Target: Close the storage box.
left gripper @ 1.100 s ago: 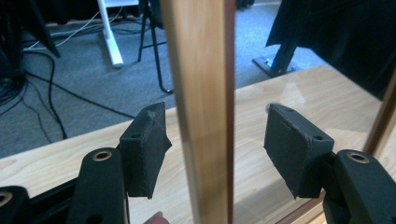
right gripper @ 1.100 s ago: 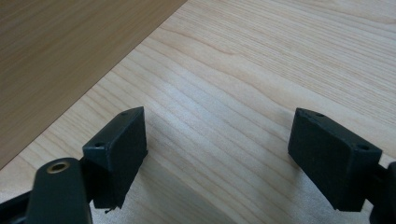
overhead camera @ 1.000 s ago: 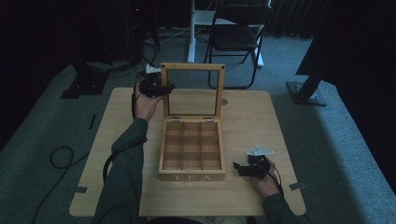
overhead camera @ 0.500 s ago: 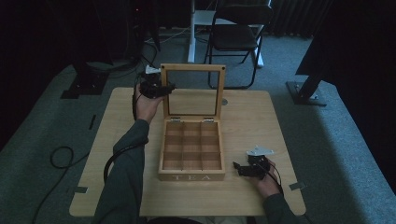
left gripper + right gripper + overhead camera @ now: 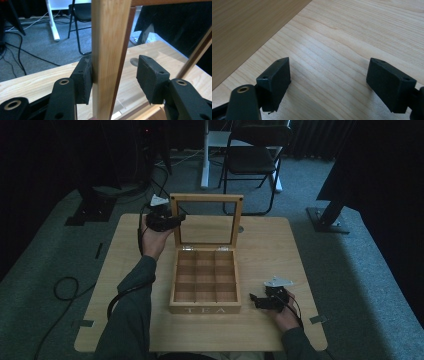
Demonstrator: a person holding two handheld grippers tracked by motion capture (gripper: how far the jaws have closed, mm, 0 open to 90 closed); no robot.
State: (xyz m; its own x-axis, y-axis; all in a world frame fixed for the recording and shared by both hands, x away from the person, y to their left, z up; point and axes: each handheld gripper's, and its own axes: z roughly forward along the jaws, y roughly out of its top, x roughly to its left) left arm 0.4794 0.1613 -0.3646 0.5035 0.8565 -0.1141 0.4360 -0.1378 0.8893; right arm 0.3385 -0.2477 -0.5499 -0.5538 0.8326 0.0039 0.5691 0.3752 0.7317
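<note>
Wooden tea box sits mid-table, lid upright w/ its left stile vertical between our left gripper jaws, spread, one pad touching; right gripper agape, empty, beside box.

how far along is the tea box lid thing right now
Done: the tea box is open, its lid upright, nine bare compartments showing. In hand: the left gripper straddles the lid's left frame rail with open jaws, one pad touching the wood, the other apart from it. The right gripper rests open on the table beside the box. Left: whatever follows with the lid.
</note>
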